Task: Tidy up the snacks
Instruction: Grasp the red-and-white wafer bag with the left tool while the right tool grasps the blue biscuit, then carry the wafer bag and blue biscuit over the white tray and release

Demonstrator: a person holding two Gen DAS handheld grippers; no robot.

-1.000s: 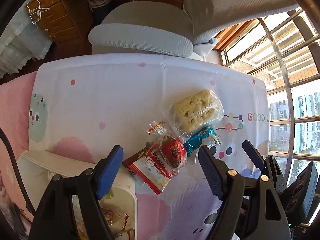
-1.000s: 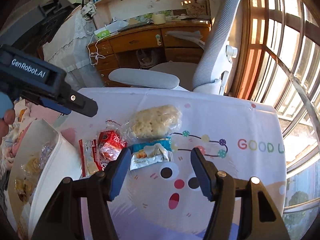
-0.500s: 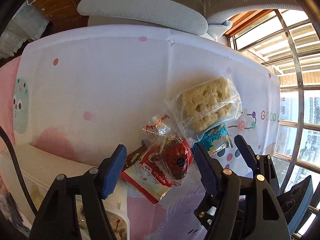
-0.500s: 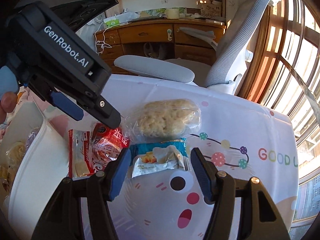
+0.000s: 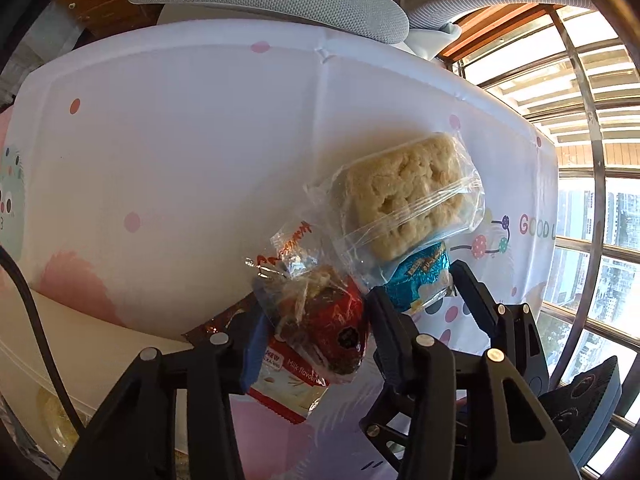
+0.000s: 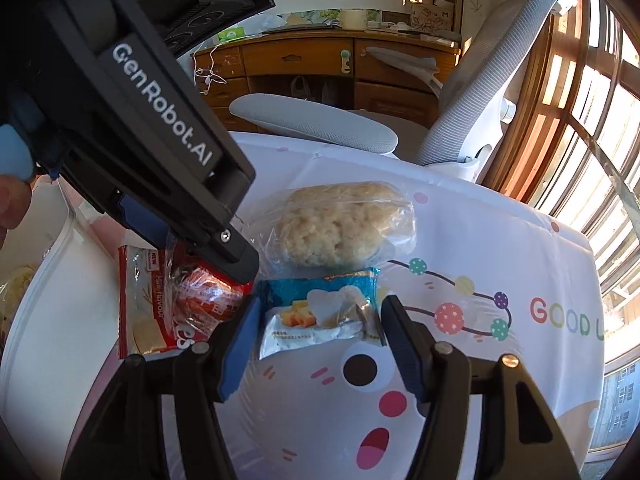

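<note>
Now: both grippers down over the snack cluster on the tablecloth (image 5: 168,128).

Left gripper (image 5: 316,320) jaws closing around the red-wrapped snack (image 5: 332,328); pads flank it, contact not yet certain. Right gripper (image 6: 318,328) jaws apart, straddling the blue packet (image 6: 320,308) without touching. Red snack judged light, crinkly, crushable: grip across the body, not the twisted clear film. Puffed-rice cake (image 5: 404,200) lies just behind.
</note>
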